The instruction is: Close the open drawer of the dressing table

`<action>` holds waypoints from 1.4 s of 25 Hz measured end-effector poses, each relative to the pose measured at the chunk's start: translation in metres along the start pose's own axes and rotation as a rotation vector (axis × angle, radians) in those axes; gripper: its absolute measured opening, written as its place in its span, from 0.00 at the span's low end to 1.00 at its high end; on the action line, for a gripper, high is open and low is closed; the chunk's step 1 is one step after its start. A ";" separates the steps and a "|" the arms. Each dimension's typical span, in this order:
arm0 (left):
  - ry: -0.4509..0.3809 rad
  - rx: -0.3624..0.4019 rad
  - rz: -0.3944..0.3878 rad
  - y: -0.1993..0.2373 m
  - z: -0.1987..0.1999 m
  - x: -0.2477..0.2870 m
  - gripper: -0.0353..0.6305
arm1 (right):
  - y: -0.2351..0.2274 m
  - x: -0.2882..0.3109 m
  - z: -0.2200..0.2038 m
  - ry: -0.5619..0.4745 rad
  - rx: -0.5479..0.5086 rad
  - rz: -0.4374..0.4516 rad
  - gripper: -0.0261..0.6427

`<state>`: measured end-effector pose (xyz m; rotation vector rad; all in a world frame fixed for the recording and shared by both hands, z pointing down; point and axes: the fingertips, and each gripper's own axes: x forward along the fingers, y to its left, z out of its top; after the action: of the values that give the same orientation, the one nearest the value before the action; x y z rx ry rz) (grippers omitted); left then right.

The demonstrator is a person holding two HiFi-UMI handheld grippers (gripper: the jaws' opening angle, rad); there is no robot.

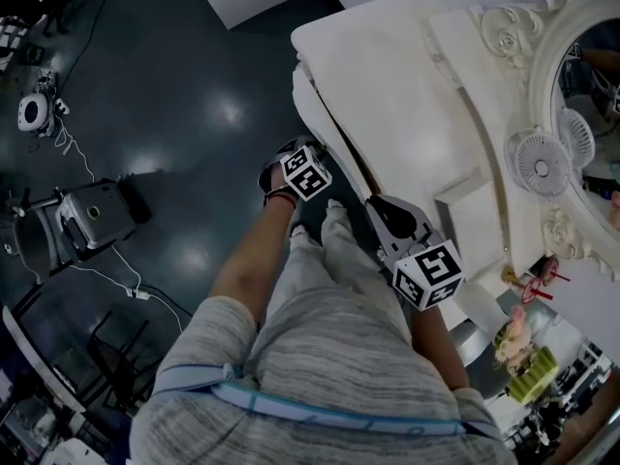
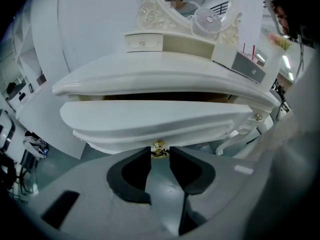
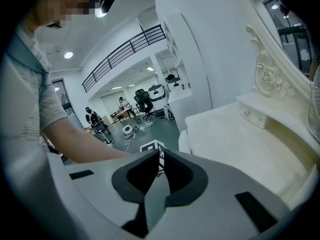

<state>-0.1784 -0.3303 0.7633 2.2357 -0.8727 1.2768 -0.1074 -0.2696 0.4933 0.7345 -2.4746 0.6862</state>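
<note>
- The drawer [image 2: 150,121] of the dressing table stands pulled out, directly ahead of the left hand-held gripper [image 2: 160,156]. A dark gap shows between the drawer front and the desk [image 2: 160,76] top above it.
- The drawer's gold knob [image 2: 159,148] sits right at the tips of that hand-held gripper. The jaws are a little apart with the knob filling the gap between them, so they look clamped on it.
- The long axis of the drawer front runs crosswise, left to right, in front of the left hand-held gripper. The way in is straight ahead, away from the hand-held gripper and under the desk top.
- The coming push probably has to go square to the drawer front; a slanted push could jam the drawer.
- The left hand is clearly the nearer one and is already at the knob.
- The right hand-held gripper [image 3: 159,159] is off to the side, beside the desk end. It points past the left one's marker cube [image 3: 152,148] toward the room.
- Its jaws are drawn almost together with nothing between them.
- A small fan [image 2: 206,20] stands at the back of the desk, far ahead of the left hand-held gripper.
</note>
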 end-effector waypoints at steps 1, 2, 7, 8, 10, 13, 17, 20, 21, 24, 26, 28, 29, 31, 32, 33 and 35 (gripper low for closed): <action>-0.005 0.000 -0.002 0.000 0.004 0.002 0.24 | -0.002 0.000 0.000 0.000 0.003 -0.003 0.06; -0.010 0.001 -0.003 0.000 0.008 0.003 0.24 | -0.004 0.000 0.001 0.000 0.006 -0.006 0.06; -0.022 0.009 -0.010 0.000 0.024 0.008 0.24 | -0.012 -0.001 0.001 0.001 0.017 -0.012 0.06; -0.023 0.009 -0.010 0.000 0.026 0.010 0.24 | -0.014 -0.001 0.001 0.002 0.018 -0.013 0.06; -0.024 0.007 -0.009 -0.001 0.030 0.013 0.24 | -0.016 -0.002 0.001 0.003 0.021 -0.016 0.06; -0.026 0.001 -0.009 -0.001 0.035 0.016 0.24 | -0.019 -0.002 0.002 0.004 0.024 -0.019 0.06; -0.032 -0.002 0.001 0.001 0.045 0.020 0.24 | -0.024 -0.003 0.002 0.005 0.027 -0.021 0.06; -0.036 -0.009 0.006 -0.001 0.052 0.022 0.24 | -0.027 -0.005 0.001 0.004 0.031 -0.022 0.06; -0.037 -0.010 0.009 -0.001 0.053 0.023 0.24 | -0.028 -0.005 0.001 0.004 0.032 -0.022 0.06; -0.030 -0.017 0.013 0.000 0.055 0.027 0.24 | -0.031 -0.005 0.000 0.005 0.032 -0.024 0.06; -0.024 -0.022 0.012 0.000 0.054 0.028 0.24 | -0.032 -0.006 0.001 0.006 0.033 -0.026 0.06; -0.024 -0.026 0.011 0.000 0.054 0.028 0.24 | -0.033 -0.006 0.001 0.008 0.034 -0.025 0.06; -0.025 -0.028 0.012 0.000 0.054 0.029 0.24 | -0.034 -0.006 0.000 0.008 0.034 -0.023 0.06; -0.024 -0.030 0.009 0.000 0.055 0.030 0.24 | -0.034 -0.006 0.000 0.011 0.031 -0.021 0.06; -0.023 -0.031 0.007 0.000 0.055 0.030 0.24 | -0.034 -0.006 -0.001 0.012 0.030 -0.019 0.06; -0.024 -0.030 0.005 0.000 0.056 0.030 0.25 | -0.035 -0.006 -0.001 0.013 0.028 -0.018 0.06; -0.038 -0.031 0.005 -0.001 0.057 0.029 0.25 | -0.035 -0.005 0.000 0.013 0.025 -0.016 0.06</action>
<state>-0.1325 -0.3744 0.7608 2.2418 -0.9071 1.2183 -0.0827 -0.2930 0.5018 0.7560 -2.4503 0.7143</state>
